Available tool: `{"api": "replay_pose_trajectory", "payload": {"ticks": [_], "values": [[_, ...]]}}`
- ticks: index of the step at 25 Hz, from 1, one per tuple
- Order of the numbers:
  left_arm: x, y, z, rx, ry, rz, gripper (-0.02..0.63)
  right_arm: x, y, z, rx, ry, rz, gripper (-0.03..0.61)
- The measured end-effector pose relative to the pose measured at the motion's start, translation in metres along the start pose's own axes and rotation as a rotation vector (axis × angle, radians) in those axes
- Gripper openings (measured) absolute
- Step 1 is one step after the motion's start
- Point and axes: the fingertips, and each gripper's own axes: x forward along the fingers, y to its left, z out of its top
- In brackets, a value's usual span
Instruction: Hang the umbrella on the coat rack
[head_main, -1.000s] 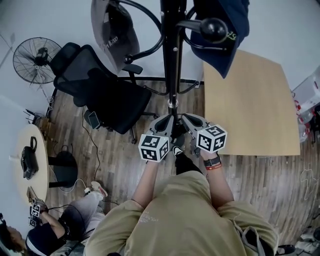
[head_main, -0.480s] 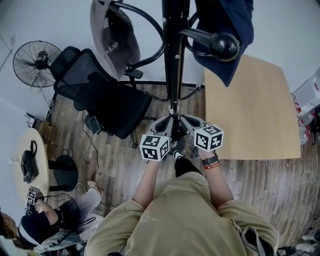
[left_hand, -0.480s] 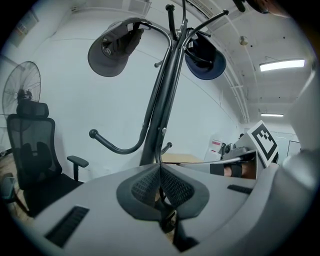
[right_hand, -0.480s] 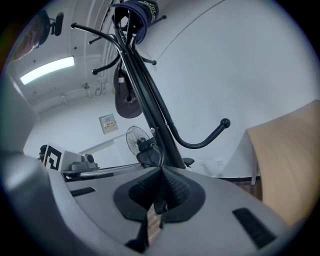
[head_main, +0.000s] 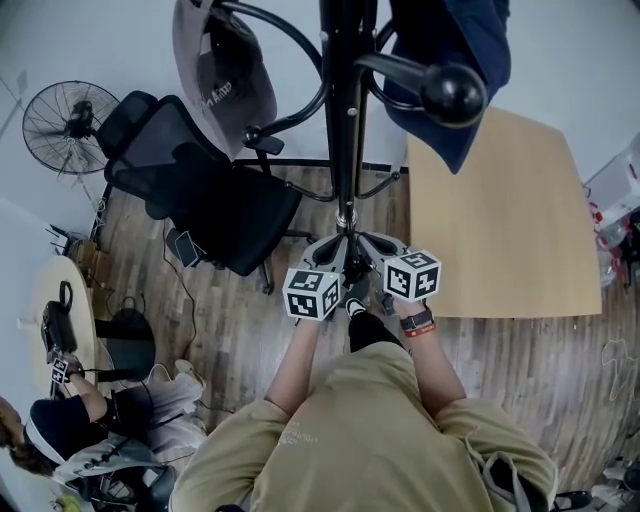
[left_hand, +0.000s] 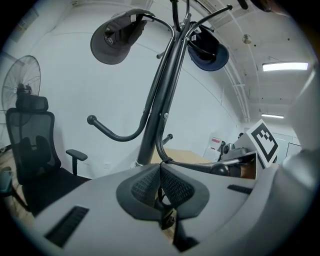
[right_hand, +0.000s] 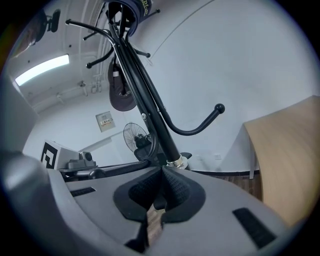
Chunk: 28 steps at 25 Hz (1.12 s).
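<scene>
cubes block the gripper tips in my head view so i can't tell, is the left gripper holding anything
Observer: No. In the left gripper view the left gripper is shut, jaws pressed together with nothing between them.
Operator: and the right one
Observer: Same in the right gripper view. The right gripper is shut on nothing, and the wood floor shows through the gap lower down between its jaws.
</scene>
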Motion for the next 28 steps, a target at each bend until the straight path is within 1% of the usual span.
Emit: {"api": "replay_pose_trajectory", "payload": {"ticks": [3,9,11,14,17,21,28], "values": [[0.002,0.000,-0.004,0.006,-0.001,-0.009,0.025,0.001,-0.001,-0.003,0.004,0.004,0.003,0.018],[0.005,-0.002,-0.009,-0.022,0.012,-0.031,0.025,0.007,0.004,-0.009,-0.004,0.025,0.013,0.020],[0.004,-0.004,-0.010,-0.013,0.015,-0.032,0.025,0.009,0.006,-0.012,-0.004,0.034,0.017,0.021],[0.003,-0.004,-0.009,0.006,0.014,-0.036,0.025,0.010,0.009,-0.013,-0.032,0.047,0.008,0.020],[0.002,-0.006,-0.009,-0.003,0.004,-0.042,0.026,0.009,0.009,-0.013,-0.047,0.050,0.001,0.021],[0.000,-0.006,-0.009,-0.011,-0.003,-0.040,0.026,0.005,0.009,-0.010,-0.040,0.036,0.002,0.024],[-0.007,-0.009,-0.009,-0.006,-0.007,-0.039,0.026,-0.010,0.002,-0.006,-0.049,0.009,-0.052,0.017]]}}
